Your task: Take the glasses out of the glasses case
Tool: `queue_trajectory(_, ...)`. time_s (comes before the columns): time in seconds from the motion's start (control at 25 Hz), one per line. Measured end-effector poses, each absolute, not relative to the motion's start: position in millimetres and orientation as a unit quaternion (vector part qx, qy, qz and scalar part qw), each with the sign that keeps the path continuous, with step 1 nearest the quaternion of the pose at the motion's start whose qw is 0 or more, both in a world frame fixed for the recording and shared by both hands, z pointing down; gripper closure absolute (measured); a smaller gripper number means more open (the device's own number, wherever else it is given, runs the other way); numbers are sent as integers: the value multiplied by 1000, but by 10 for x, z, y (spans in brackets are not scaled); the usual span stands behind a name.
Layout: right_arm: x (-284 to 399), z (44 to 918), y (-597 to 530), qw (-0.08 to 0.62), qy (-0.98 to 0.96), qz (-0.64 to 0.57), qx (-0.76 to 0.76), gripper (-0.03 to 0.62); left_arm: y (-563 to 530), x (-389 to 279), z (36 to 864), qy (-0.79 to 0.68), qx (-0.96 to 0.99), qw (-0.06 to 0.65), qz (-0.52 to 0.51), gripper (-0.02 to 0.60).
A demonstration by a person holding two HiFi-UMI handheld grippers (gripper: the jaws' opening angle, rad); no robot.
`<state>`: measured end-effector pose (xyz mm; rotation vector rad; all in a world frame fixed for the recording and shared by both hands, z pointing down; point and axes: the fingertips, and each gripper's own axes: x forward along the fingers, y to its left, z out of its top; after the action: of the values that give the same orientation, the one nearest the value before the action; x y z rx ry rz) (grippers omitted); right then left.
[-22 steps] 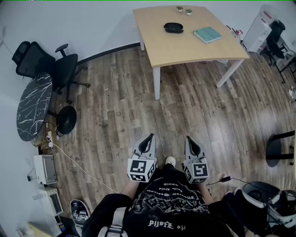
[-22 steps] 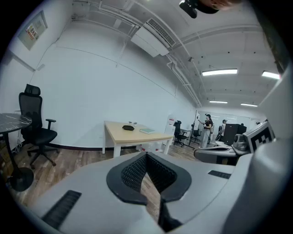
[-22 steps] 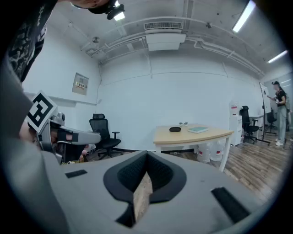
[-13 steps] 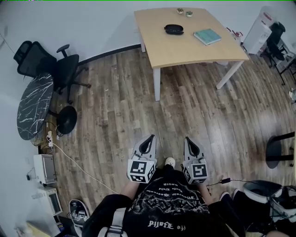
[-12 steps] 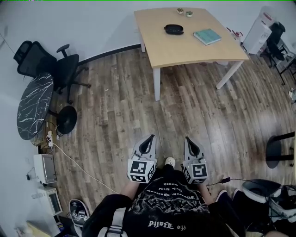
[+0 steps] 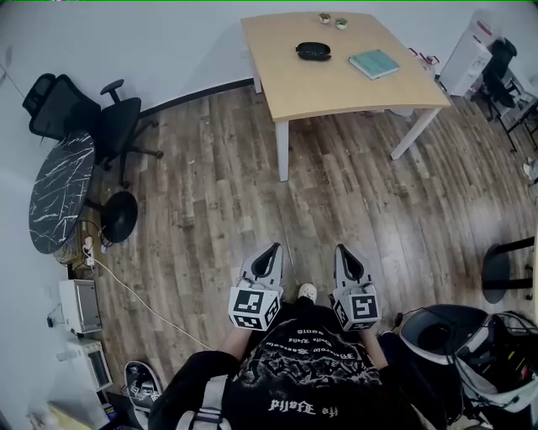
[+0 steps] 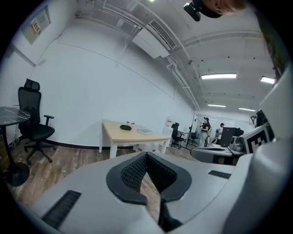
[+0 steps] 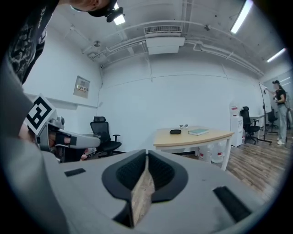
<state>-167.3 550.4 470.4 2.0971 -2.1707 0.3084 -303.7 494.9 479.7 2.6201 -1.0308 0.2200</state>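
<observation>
A black glasses case (image 6: 313, 50) lies closed on the light wooden table (image 6: 336, 84) at the far side of the room; it also shows small in the left gripper view (image 7: 125, 127) and the right gripper view (image 8: 175, 132). No glasses are visible. My left gripper (image 6: 271, 252) and right gripper (image 6: 345, 254) are held close to the person's body, far from the table, both shut with nothing between the jaws. In their own views the left gripper (image 7: 147, 157) and right gripper (image 8: 146, 155) point toward the table.
A teal book (image 6: 375, 62) and two small pots (image 6: 332, 20) share the table. Black office chairs (image 6: 92, 117) and a round marble table (image 6: 57, 193) stand at the left. A white cable (image 6: 143, 302) runs over the wooden floor. People stand in the far right background (image 7: 206, 130).
The grippers have stayed put. A dark and white object at the lower right has moved further into the head view.
</observation>
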Motion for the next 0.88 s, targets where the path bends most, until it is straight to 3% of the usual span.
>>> queue_trajectory(0.04,-1672,4700,5492,51,-717,104,687,524,4938,-3033,4795,-363,915,158,76,573)
queue_trajectory(0.08,-1664,4698,5477,50,-720,106,684,466,4929,-3015,4793,-361,916,158,75,524)
queue_trajectory(0.16,-1615,4697,5454,50,-720,106,684,462,4919,-2956,4802,-353,918,161,76,377)
queue_trajectory(0.2,-1581,4699,5448,51,-719,105,685,404,4913,-2932,4806,-352,919,162,77,336)
queue_trajectory(0.24,-1543,4699,5444,51,-718,105,686,375,4905,-2915,4807,-352,919,162,77,325)
queue_trajectory(0.44,-1328,4678,5389,50,-707,99,698,373,4821,-2883,4846,-365,912,168,87,288)
queue_trajectory(0.88,-931,4688,5123,53,-725,93,681,373,4637,-2464,4917,-376,907,155,108,287)
